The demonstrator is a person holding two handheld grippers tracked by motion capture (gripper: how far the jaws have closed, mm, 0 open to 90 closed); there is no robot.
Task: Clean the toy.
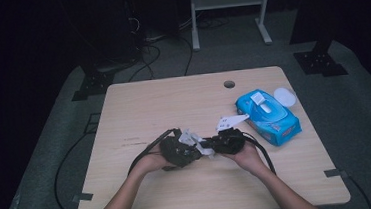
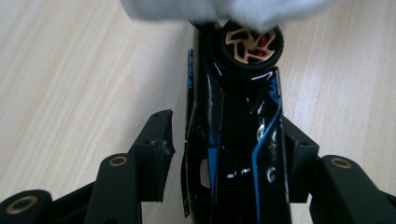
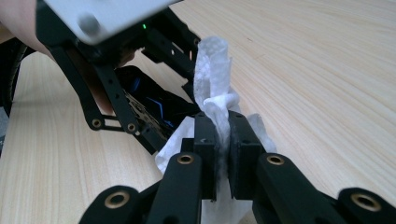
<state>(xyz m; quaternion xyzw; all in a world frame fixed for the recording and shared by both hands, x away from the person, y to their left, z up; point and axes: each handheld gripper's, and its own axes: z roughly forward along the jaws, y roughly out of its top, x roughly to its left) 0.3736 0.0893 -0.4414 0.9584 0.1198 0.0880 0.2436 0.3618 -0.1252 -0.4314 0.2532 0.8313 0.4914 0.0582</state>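
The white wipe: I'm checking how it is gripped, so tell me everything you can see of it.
The white wipe is a thin, soft, crumpled sheet that looks like damp nonwoven cloth. The right gripper is shut on a bunched fold of it; one twisted end stands up above the pads and the rest spreads below onto the table. It hangs against the front of the black toy car that sits between the left gripper's jaws.

lab, black curtains (image 1: 28, 41), floor cables (image 1: 154, 57), rig stands (image 1: 89, 84)

Both forearms angle inward over the table (image 1: 138, 108), left gripper (image 1: 181, 151) jaws parted, right gripper (image 1: 225, 141) jaws clamped, tips nearly meeting.
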